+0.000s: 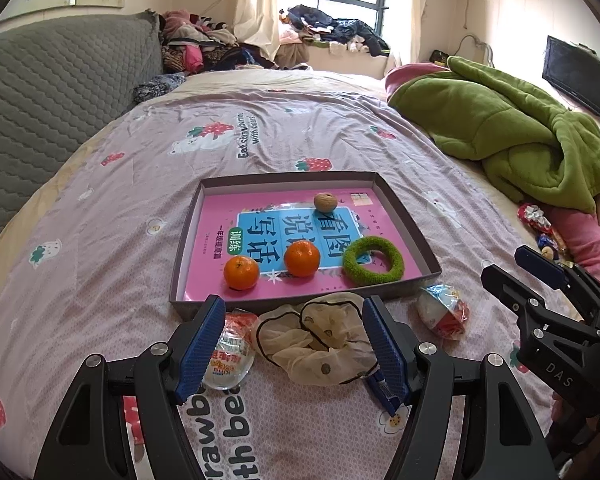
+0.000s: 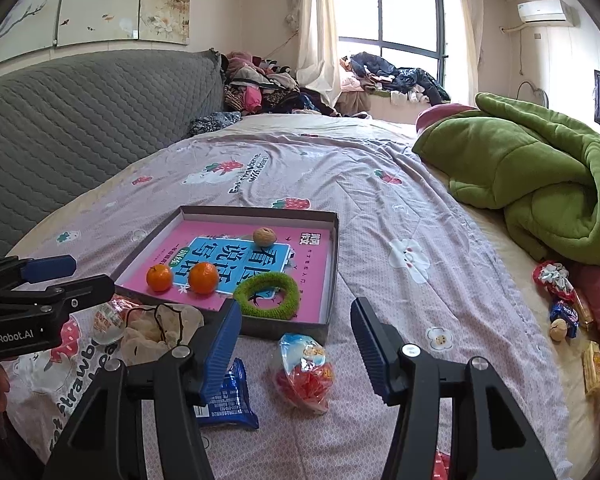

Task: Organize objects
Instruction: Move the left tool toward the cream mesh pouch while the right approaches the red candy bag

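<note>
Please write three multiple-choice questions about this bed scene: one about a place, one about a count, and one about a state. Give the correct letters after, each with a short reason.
1. Where does the green ring lie?
A. Inside the shallow box, on the pink book
B. On the green blanket
C. On the bedsheet outside the box

2. How many oranges are in the box?
A. One
B. Two
C. Four

3. What is between the fingers of the left gripper?
A. An orange, pressed tight
B. Nothing, the jaws are shut
C. A cream scrunchie, with the jaws standing open

Answers:
1 A, the ring rests on the book near the box's front right corner.
2 B, one orange and another sit side by side on the book.
3 C, the blue pads stand wide on either side of the scrunchie and do not press it.
</note>
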`<state>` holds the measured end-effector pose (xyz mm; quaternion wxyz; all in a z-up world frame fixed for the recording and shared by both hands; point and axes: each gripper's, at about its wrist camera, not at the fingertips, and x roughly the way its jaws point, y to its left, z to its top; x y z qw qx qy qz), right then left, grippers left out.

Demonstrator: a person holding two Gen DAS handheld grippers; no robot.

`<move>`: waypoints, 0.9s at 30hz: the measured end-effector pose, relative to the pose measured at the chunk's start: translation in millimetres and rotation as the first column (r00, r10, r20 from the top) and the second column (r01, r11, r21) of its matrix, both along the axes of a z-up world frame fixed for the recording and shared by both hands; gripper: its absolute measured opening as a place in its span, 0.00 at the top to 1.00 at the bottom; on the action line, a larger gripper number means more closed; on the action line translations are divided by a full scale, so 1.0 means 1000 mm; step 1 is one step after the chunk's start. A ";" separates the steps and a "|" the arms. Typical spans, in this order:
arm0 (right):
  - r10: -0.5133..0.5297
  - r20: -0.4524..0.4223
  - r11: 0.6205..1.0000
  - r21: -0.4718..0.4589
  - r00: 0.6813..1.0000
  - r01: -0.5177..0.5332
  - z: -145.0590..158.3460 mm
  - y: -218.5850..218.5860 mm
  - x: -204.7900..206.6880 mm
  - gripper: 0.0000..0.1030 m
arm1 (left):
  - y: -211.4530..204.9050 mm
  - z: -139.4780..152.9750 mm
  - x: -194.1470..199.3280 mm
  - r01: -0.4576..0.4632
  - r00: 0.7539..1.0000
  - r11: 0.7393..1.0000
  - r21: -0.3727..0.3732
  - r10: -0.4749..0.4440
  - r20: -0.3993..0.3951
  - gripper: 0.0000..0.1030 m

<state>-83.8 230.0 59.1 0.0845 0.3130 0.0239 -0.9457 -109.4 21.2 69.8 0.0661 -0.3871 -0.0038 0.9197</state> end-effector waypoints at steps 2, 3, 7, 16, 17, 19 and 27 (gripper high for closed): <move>-0.002 -0.001 1.000 0.000 1.000 0.002 -0.001 0.001 0.002 0.45 | 0.001 -0.001 0.002 0.000 1.000 1.000 -0.001 0.000 0.000 0.29; -0.003 -0.001 1.000 0.000 1.000 0.003 -0.001 0.001 0.004 0.45 | 0.001 -0.001 0.003 0.000 1.000 1.000 -0.004 0.000 0.000 0.30; -0.005 0.005 1.000 -0.001 1.000 0.005 -0.004 0.004 0.006 0.45 | 0.002 -0.003 0.005 0.001 1.000 1.000 -0.005 -0.001 0.004 0.30; -0.006 0.017 1.000 0.004 1.000 0.006 -0.009 0.005 0.010 0.45 | 0.001 -0.007 0.008 -0.002 1.000 1.000 -0.003 0.002 0.020 0.29; -0.007 0.017 1.000 0.005 1.000 0.007 -0.009 0.005 0.010 0.45 | 0.001 -0.007 0.008 -0.002 1.000 1.000 -0.004 0.002 0.021 0.29; -0.006 0.021 1.000 0.005 1.000 0.006 -0.010 0.005 0.010 0.45 | 0.001 -0.010 0.009 -0.004 1.000 1.000 -0.006 0.004 0.030 0.29; -0.013 0.026 1.000 0.000 1.000 0.013 -0.012 0.008 0.010 0.45 | 0.001 -0.018 0.011 -0.004 0.999 1.000 -0.010 0.005 0.047 0.30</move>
